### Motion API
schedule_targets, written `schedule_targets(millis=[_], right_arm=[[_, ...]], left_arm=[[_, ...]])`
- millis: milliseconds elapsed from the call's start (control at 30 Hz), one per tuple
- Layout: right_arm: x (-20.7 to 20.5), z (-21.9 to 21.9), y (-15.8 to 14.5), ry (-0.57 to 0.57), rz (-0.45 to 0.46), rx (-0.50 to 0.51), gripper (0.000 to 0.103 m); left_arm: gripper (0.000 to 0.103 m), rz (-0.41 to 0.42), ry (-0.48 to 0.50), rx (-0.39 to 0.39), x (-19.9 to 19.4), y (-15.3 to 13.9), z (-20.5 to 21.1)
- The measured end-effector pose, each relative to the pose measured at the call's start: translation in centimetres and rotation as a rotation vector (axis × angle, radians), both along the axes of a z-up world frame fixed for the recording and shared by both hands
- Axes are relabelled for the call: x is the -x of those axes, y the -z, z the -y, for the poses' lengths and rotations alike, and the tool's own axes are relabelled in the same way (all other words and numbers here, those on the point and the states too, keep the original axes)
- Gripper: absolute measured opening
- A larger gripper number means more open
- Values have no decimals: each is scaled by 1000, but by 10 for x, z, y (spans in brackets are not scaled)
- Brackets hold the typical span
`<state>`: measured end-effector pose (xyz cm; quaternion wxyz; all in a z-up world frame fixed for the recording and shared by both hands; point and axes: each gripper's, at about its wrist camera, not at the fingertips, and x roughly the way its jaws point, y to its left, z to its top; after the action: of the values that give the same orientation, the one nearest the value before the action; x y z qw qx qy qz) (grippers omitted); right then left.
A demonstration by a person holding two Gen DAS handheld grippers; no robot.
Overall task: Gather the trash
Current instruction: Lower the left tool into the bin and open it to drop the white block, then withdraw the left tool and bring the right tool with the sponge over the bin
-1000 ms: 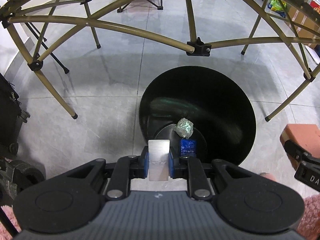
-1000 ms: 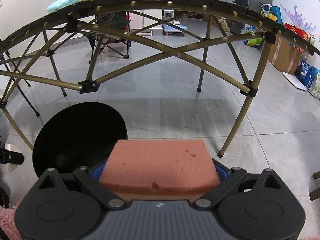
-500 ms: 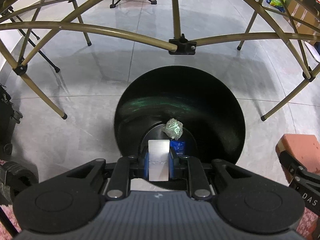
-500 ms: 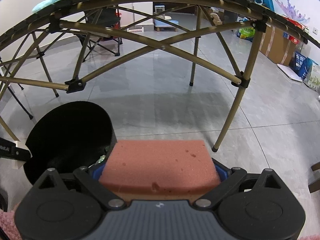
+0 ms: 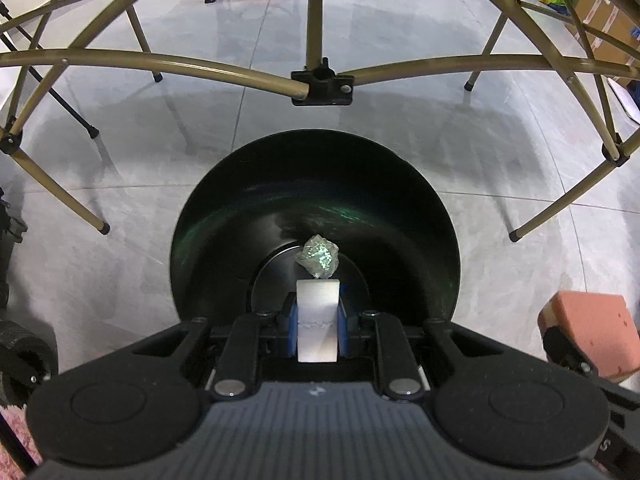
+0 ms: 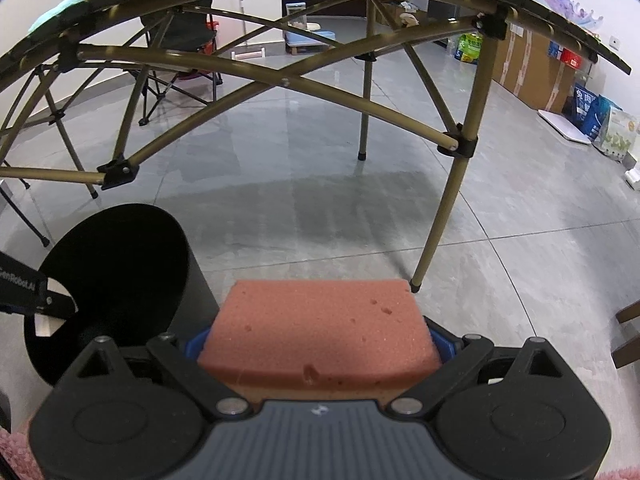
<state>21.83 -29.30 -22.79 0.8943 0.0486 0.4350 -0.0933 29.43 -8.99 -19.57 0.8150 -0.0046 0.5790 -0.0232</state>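
My left gripper (image 5: 318, 312) is shut on a small white block (image 5: 318, 320) and hangs straight over the mouth of a round black trash bin (image 5: 280, 208). A crumpled silvery wad (image 5: 319, 257) lies on the bin's floor just beyond the block. In the right wrist view my right gripper (image 6: 320, 340) is shut on a pink sponge (image 6: 320, 324), to the right of the same bin (image 6: 120, 264). That sponge (image 5: 588, 332) also shows at the right edge of the left wrist view. The left gripper's finger with the white block (image 6: 48, 322) reaches in over the bin from the left.
Olive folding-table legs and cross bars (image 5: 320, 84) arch over the bin, with one leg (image 6: 444, 208) planted right of the sponge. Grey tiled floor (image 6: 320, 152) spreads beyond. Cardboard boxes and bags (image 6: 532, 76) line the far right wall; a folding chair (image 6: 180, 60) stands at the back.
My left gripper with the white block has moved from the bin's near-left rim to over its middle. A blue item on the bin floor is now hidden behind the block. The right gripper has barely shifted.
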Motion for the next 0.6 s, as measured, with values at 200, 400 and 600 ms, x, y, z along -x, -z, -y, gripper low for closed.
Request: schedule_targets(millis=[200, 400, 600], right_arm=[[-4, 3, 4, 9, -15, -1, 98], [-7, 6, 5, 14, -21, -10, 98], [-7, 7, 7, 18, -30, -15, 98]], left_arm=[[19, -23, -17, 1, -7, 6, 7], [20, -42, -40, 1, -11, 8, 5], [103, -19, -74, -9, -10, 7, 4]])
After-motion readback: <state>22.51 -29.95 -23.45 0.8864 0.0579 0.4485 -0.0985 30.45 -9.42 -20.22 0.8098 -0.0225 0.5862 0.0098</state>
